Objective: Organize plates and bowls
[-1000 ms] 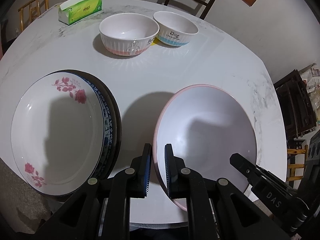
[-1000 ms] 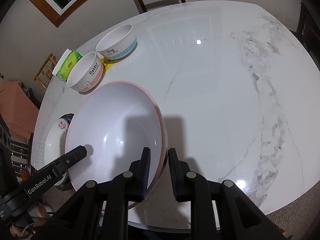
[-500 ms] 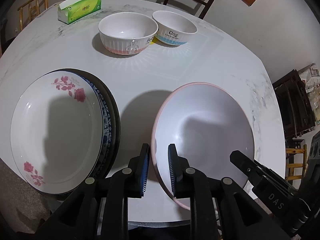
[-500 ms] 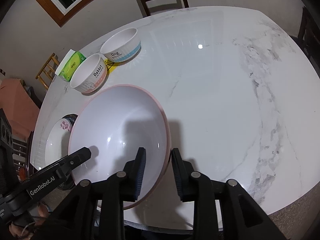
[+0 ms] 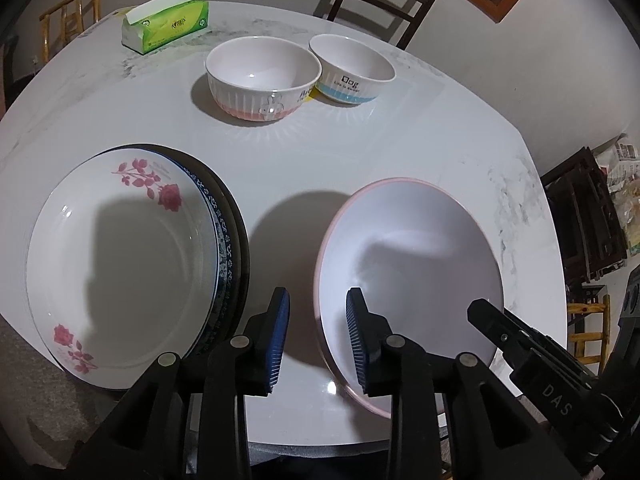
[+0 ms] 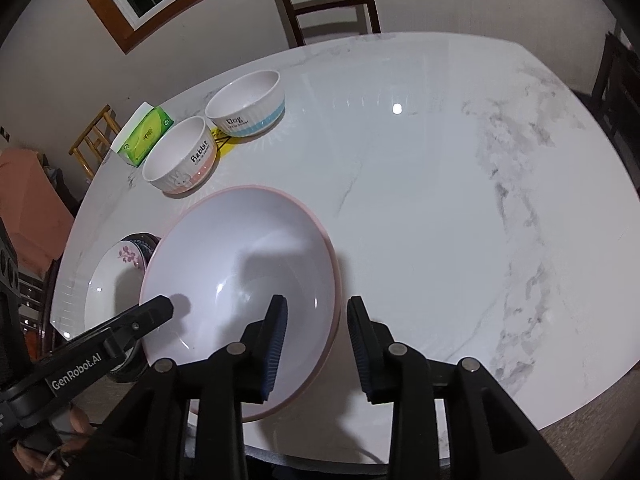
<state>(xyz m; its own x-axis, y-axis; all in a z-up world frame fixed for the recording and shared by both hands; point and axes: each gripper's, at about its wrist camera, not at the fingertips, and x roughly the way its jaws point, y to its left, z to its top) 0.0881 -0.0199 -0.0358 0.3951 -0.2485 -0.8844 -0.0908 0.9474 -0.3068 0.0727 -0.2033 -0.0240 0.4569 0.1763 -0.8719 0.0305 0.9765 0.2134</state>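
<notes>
The left gripper (image 5: 318, 322) has its fingers spreading apart, straddling the near-left rim of the pink-rimmed bowl (image 5: 416, 256) with a gap on each side, so neither pad presses it. The right gripper (image 6: 318, 330) is doing the same at the bowl's near-right rim (image 6: 240, 276): fingers opening, one inside the bowl and one outside, rim loose between them. The bowl sits flat on the white marble worktop (image 6: 440, 180), close to the worktop's near edge (its front lip nearly reaches that edge in the left wrist view). It is wide and shallow, plain white inside with a thin pink band along the rim.

To its left, apart from it by a strip of bare worktop, lies a stack of plates (image 5: 120, 256), the top one white with red roses, a blue-patterned one and a dark one under it; the stack overhangs the near edge slightly. Farther back stand the rabbit bowl (image 5: 262, 78) and the dog bowl (image 5: 352, 70), touching or nearly so, with a green tissue box (image 5: 166, 20) behind them. The whole right half of the worktop is open marble.
</notes>
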